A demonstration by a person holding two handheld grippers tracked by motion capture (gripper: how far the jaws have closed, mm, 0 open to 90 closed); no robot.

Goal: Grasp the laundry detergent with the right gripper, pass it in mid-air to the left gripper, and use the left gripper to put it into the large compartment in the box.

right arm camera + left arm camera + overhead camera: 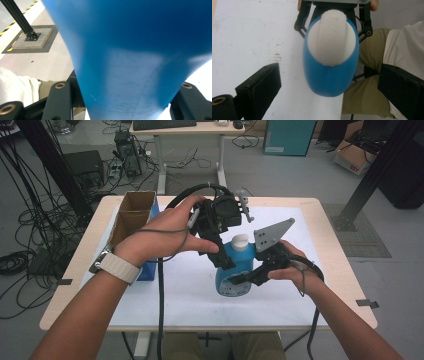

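High view had my right tongs (235,279) clamped on the blue bottle (239,270) standing on the bench (330,245), my left tongs (329,85) spread open above its white cap (332,41).

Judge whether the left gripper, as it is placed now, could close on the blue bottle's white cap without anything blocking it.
Probably yes. The left gripper hangs above the white cap with its jaws spread wide to either side of the blue bottle, nothing between them and the cap. The right gripper grips the bottle lower down, clear of the cap.
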